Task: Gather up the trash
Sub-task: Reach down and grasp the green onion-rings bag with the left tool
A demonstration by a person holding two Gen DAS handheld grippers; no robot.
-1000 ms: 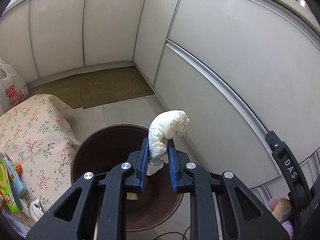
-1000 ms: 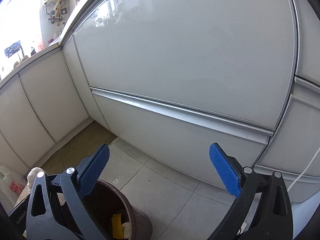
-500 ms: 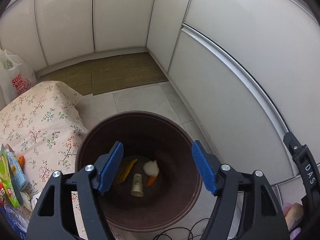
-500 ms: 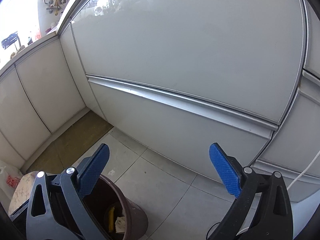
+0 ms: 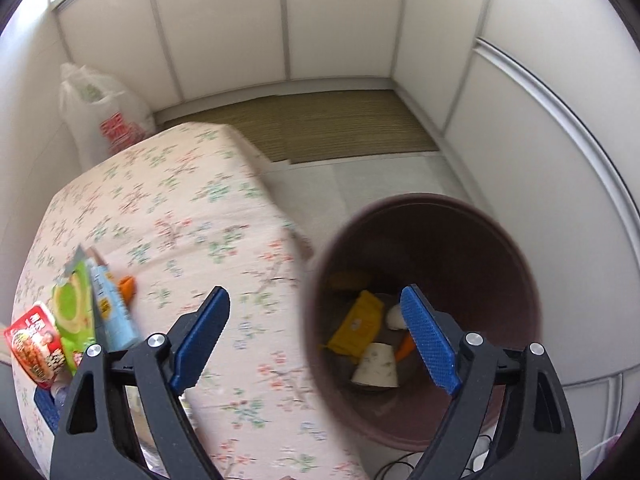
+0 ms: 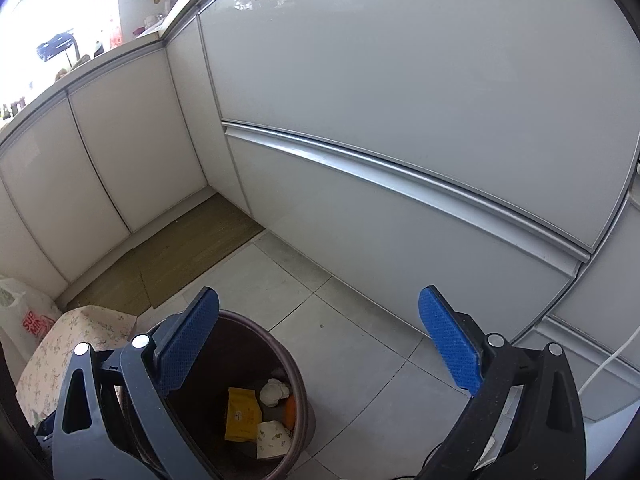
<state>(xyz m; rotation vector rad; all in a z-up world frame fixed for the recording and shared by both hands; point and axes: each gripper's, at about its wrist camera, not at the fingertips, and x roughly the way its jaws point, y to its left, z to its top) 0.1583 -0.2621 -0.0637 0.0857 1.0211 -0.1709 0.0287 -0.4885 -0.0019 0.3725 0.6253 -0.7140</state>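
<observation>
Trash: snack packets [image 5: 60, 328] seen lying at left on floral cloth [image 5: 192, 216] | left gripper [image 5: 316, 340] jaws opening, nothing between, straddling cloth edge and brown bin [image 5: 516, 256] rim | bin holds yellow wrapper [image 5: 356, 326], paper cup [image 5: 376, 366], white wad [image 6: 274, 392] | right gripper [image 6: 320, 344] spread wide, empty, above bin and floor tiles [image 6: 340, 320]

Red "SUP" over "MIN", cut off by the cloth-covered bench, is printed on the white plastic shopping bag [image 6: 28, 322] in right wrist view; in left wrist view the same print on the bag [image 5: 105, 114] is too blurred to read. Snack packets' print: illegible.
</observation>
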